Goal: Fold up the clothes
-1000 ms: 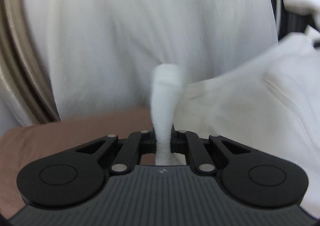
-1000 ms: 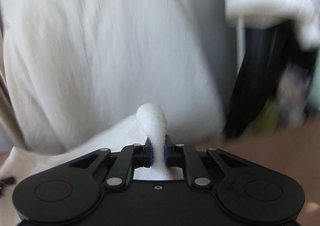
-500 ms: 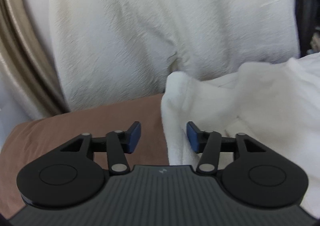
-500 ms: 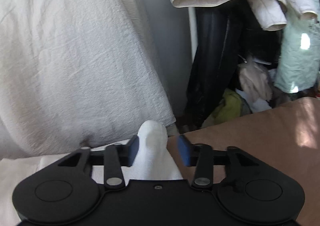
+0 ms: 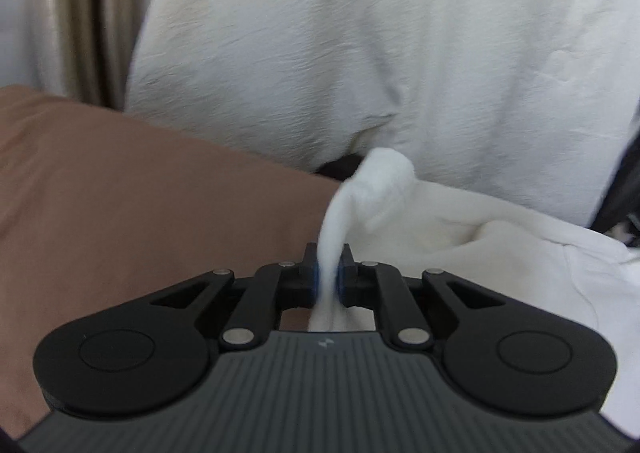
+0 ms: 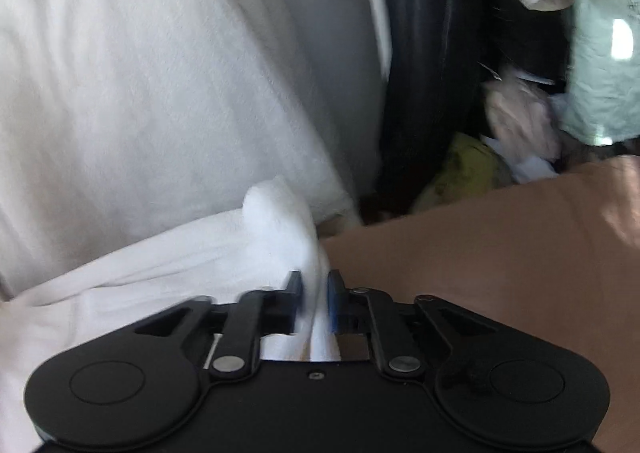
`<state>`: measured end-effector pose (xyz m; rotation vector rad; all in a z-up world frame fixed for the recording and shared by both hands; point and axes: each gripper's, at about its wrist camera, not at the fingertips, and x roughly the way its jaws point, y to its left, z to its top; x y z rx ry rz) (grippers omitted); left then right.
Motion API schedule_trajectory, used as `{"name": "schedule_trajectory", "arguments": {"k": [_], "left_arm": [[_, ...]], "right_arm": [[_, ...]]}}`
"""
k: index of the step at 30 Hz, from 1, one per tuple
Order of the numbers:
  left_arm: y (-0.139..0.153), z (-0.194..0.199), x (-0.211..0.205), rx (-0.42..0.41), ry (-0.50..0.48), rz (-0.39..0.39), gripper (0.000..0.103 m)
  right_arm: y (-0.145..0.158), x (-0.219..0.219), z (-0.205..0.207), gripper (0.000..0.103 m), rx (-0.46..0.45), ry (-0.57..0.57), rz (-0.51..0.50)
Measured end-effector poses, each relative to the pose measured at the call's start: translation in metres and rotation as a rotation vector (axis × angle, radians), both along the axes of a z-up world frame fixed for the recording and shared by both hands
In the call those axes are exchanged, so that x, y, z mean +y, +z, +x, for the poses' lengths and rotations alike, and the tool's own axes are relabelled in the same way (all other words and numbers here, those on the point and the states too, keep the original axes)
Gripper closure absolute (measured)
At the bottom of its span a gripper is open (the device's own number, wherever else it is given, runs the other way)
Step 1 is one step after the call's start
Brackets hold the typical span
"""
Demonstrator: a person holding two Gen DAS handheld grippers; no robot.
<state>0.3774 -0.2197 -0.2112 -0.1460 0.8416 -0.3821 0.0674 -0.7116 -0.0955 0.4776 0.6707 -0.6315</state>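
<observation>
Reclosed since half a second ago, my left tongs (image 5: 328, 279) pinch the soft white garment (image 5: 460, 229) corner, right tongs (image 6: 314, 295) nearly shut round limp fabric.

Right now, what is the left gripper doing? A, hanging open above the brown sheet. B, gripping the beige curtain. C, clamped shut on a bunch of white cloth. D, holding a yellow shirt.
C: the left gripper has its jaws closed on a pinched-up fold of the white cloth, which stands up between the blue pads above the brown sheet.
</observation>
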Motion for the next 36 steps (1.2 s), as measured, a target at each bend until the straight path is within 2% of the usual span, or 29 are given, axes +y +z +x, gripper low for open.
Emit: {"name": "schedule_trajectory", "arguments": {"k": [1,2,6,9,15,16,17,18,19,21,23,24,25,26,27,30,32,34,36], "left_arm": [[-0.001,-0.001,0.003,0.006,0.026,0.007,0.065],[0.0,-0.004,0.007,0.008,0.043,0.01,0.056],[0.021,-0.022,0.03,-0.034,0.014,-0.013,0.055],[0.035,-0.047,0.044,-0.086,-0.038,0.017,0.055],[0.032,-0.079,0.04,-0.026,-0.121,0.017,0.055],[0.032,-0.084,0.038,-0.02,-0.124,0.027,0.055],[0.032,-0.089,0.036,-0.014,-0.127,0.038,0.055],[0.032,-0.094,0.035,-0.007,-0.131,0.048,0.055],[0.032,-0.098,0.033,-0.001,-0.134,0.058,0.055],[0.03,-0.105,0.032,-0.006,-0.129,0.109,0.056],[0.024,-0.115,0.031,-0.027,-0.113,0.22,0.055],[0.02,-0.118,0.037,-0.011,-0.1,0.249,0.054],[0.017,-0.122,0.042,0.005,-0.087,0.278,0.053],[0.014,-0.125,0.048,0.02,-0.074,0.307,0.055],[0.013,-0.129,0.055,0.032,-0.06,0.323,0.055],[0.032,-0.153,0.084,0.0,-0.023,0.289,0.052],[0.049,-0.172,0.101,-0.04,-0.012,0.301,0.047],[0.063,-0.189,0.119,-0.084,0.013,0.332,0.037],[0.072,-0.2,0.14,-0.093,0.06,0.355,0.034]], "right_arm": [[0.0,0.001,-0.006,0.057,-0.001,0.011,0.012],[0.001,0.003,-0.011,0.054,-0.001,0.022,0.025],[0.002,0.009,-0.033,0.052,-0.004,0.067,0.074],[0.003,0.013,-0.05,0.052,-0.006,0.1,0.111],[0.004,0.023,-0.081,0.053,-0.003,0.172,0.186],[-0.001,0.03,-0.077,0.053,0.029,0.197,0.186],[-0.003,0.038,-0.071,0.054,0.067,0.198,0.133],[-0.005,0.046,-0.066,0.073,0.105,0.199,0.079],[-0.008,0.054,-0.06,0.099,0.143,0.2,0.026],[-0.007,0.063,-0.055,0.097,0.193,0.161,-0.081],[-0.005,0.07,-0.052,0.096,0.241,0.101,-0.192],[-0.008,0.076,-0.048,0.087,0.306,0.08,-0.25],[-0.009,0.078,-0.046,0.061,0.331,0.04,-0.276],[-0.01,0.079,-0.045,0.051,0.356,-0.001,-0.302],[-0.009,0.08,-0.044,0.046,0.365,-0.047,-0.312],[0.017,0.082,-0.053,0.047,0.241,-0.22,-0.214],[0.037,0.098,-0.057,0.047,0.162,-0.181,-0.198],[0.058,0.123,-0.056,0.047,0.102,-0.069,-0.21],[0.074,0.151,-0.057,0.046,0.044,0.071,-0.194]]}}
